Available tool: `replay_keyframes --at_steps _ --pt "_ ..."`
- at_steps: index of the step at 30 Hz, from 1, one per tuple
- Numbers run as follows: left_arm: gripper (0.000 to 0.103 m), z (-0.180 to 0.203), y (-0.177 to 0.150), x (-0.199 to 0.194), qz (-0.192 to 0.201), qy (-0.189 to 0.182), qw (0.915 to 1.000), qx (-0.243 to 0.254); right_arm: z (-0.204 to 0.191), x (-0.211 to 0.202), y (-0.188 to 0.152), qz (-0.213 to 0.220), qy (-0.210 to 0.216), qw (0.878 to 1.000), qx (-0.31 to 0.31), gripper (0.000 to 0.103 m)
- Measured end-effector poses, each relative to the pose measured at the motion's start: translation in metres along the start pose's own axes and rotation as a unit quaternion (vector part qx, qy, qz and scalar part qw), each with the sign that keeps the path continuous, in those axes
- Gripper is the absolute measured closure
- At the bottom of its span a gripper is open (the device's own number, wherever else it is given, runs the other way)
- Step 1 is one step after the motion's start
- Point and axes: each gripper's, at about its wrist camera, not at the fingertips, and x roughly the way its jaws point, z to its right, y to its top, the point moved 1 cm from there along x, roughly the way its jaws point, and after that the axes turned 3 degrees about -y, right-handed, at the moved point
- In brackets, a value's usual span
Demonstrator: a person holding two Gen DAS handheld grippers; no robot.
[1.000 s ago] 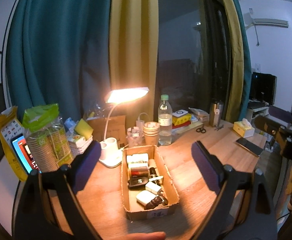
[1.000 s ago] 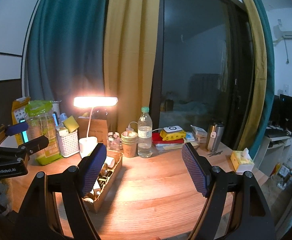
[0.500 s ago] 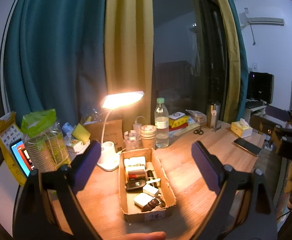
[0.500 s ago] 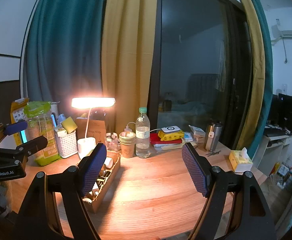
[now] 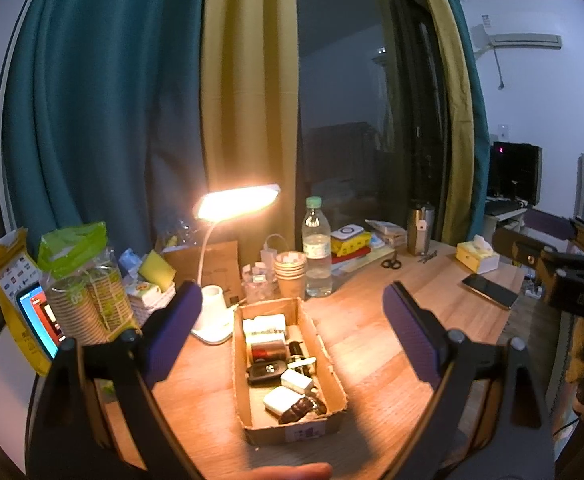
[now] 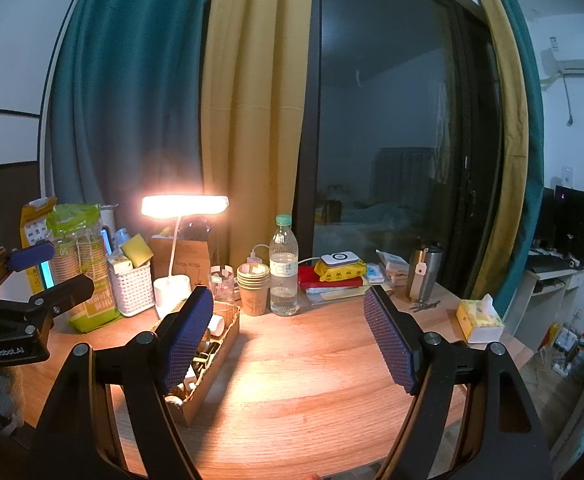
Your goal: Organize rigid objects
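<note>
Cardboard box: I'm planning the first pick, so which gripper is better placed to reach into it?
Probably the left gripper: the cardboard box sits straight ahead between its open jaws. For the right gripper, open too, the box lies off to its left.

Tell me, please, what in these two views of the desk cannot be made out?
- Cardboard box contents, right wrist view: largely hidden by the right hand-held gripper finger and the box wall.
- Label on the box front, left wrist view: too small to read.
- Phone screen, left wrist view: partly hidden by the bagged cups.
- Keys by the steel flask: too small.
</note>
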Motion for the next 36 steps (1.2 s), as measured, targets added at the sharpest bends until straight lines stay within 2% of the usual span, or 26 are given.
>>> replay_keyframes --at_steps 36 --pt "0.01 0.0046 -0.0014 -0.0009 -0.001 -0.004 1.0 0.005 0.0009 -0.0001 -0.0002 0.001 0.001 1.0 0.0 0.022"
